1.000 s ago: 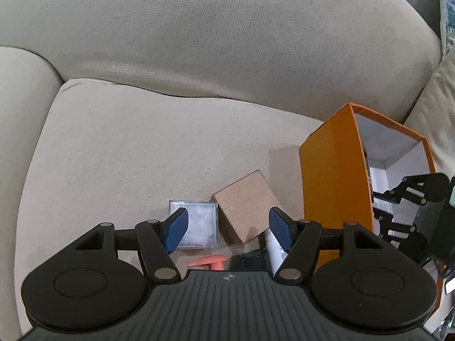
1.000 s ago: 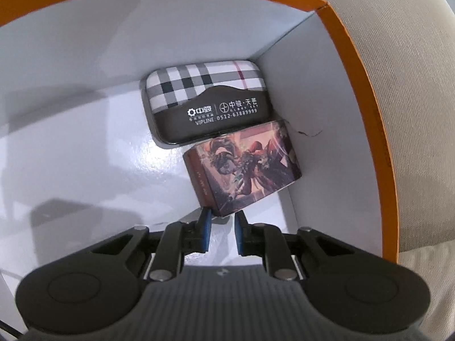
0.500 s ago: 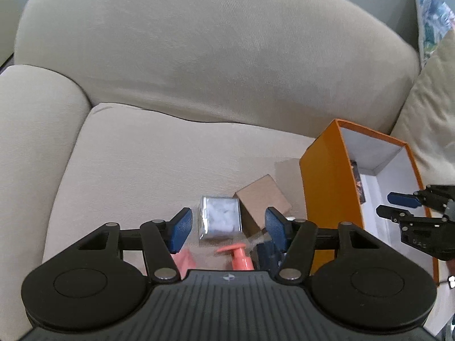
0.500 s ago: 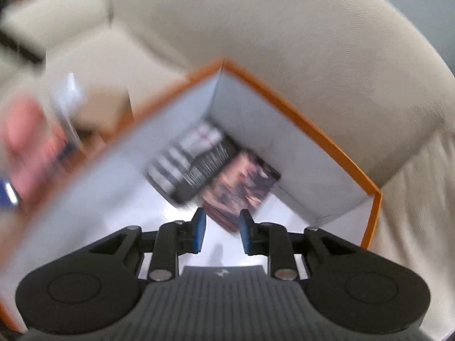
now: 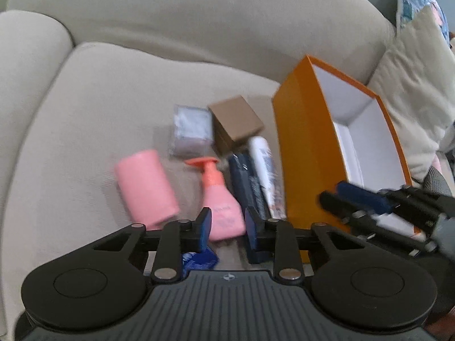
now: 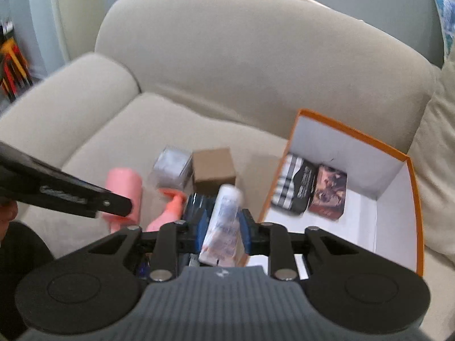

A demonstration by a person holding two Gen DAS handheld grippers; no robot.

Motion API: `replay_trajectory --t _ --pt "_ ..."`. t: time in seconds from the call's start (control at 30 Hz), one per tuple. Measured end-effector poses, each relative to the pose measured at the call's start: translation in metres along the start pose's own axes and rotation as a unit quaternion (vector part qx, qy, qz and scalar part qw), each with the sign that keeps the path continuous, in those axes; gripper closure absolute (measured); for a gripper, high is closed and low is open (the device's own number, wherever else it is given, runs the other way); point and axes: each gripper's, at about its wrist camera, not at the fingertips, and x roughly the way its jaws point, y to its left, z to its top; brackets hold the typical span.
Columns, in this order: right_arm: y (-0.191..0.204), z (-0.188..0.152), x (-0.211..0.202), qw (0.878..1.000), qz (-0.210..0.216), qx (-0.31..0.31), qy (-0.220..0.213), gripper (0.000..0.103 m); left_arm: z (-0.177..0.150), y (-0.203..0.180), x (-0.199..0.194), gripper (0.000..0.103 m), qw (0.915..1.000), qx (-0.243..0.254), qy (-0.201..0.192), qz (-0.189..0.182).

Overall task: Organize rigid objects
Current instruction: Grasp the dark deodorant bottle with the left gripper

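Loose on the sofa seat lie a pink roll [image 5: 145,184], a pink pump bottle [image 5: 219,193], a dark blue box [image 5: 244,182], a white tube [image 5: 264,164], a brown box [image 5: 237,122] and a clear box [image 5: 192,128]. The orange box [image 5: 301,147] stands to their right and holds a plaid case [image 6: 293,190] and a picture box [image 6: 327,196]. My left gripper [image 5: 227,227] hovers over the bottle's base, its jaws closing on nothing. My right gripper [image 6: 223,228] hangs above the orange box's near corner, jaws narrow and closing, with the tube showing through the gap.
The beige sofa's armrest [image 6: 71,99] is on the left and its backrest [image 5: 213,22] behind. A cream cushion [image 5: 412,99] leans right of the orange box. Bare seat fabric lies left of the pink roll.
My left gripper pulled back from the items and its jaws narrowed. My right gripper rose out of the orange box, rolled, and now faces the seat.
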Motion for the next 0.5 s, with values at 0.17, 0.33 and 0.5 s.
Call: replay_trajectory --t 0.17,0.33,0.5 --pt "0.009 -0.007 0.018 1.0 -0.025 -0.013 0.01 0.085 0.008 -0.01 0.021 0.071 0.9999 0.009 0.01 -0.011" --pt "0.0 0.0 0.024 0.999 -0.037 -0.02 -0.001 0.085 0.017 -0.013 0.043 0.071 0.9998 0.015 0.014 -0.008" --pt "-0.004 0.002 0.022 0.998 -0.05 -0.027 -0.004 0.084 0.024 -0.016 0.065 0.071 0.9993 0.023 0.028 -0.012"
